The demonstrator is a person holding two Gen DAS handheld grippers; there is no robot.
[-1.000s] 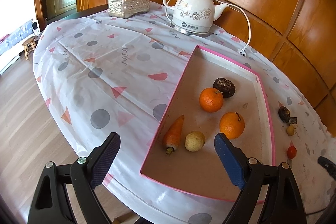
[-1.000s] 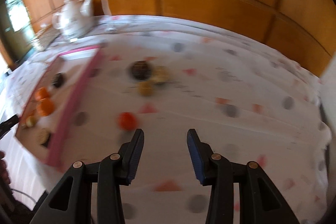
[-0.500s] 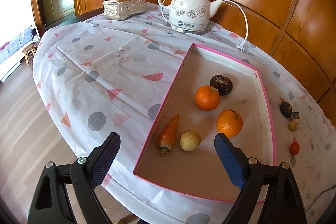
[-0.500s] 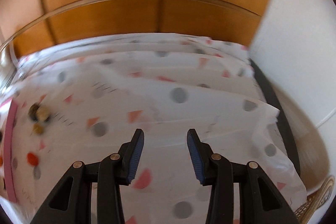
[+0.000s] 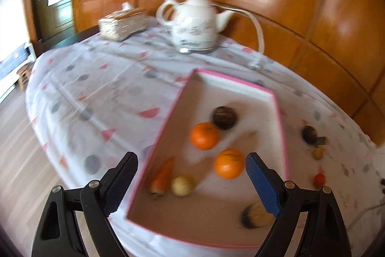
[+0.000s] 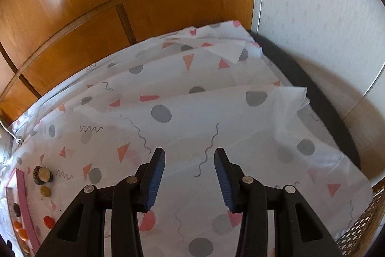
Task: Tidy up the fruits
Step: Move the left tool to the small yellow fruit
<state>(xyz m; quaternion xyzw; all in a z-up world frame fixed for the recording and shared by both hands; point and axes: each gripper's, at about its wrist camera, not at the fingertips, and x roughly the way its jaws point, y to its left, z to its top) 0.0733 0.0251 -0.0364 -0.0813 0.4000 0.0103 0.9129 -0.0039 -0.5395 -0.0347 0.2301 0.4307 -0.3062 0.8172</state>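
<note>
- Left gripper (image 5: 191,178) hangs over the near end of the pink-rimmed tray (image 5: 280,112), fingers spread wide and holding nothing.
- Between those fingers, down in the tray: a carrot (image 5: 162,175), a pale round fruit (image 5: 182,185) just beside it on the right, and an orange (image 5: 228,163) close to the right finger.
- The carrot's long axis runs near-to-far, leaning right, stem end nearest, lying along the tray's left wall.
- A second orange (image 5: 204,135) sits farther in, with a dark round fruit (image 5: 225,114) just beyond it.
- A brown, blurred round fruit (image 5: 256,218) lies at the near right of the tray, partly behind the right finger.
- Right of the tray, on the tablecloth (image 5: 96,93): a dark fruit (image 5: 310,134), a small yellowish one (image 5: 318,153) and a small red one (image 5: 319,178).
- Right gripper (image 6: 189,181) is parted and empty too, over bare patterned cloth, well apart from the fruit at the far left of its view.
- White kettle (image 5: 196,27) and tissue box (image 5: 124,24) stand at the far side.
</note>
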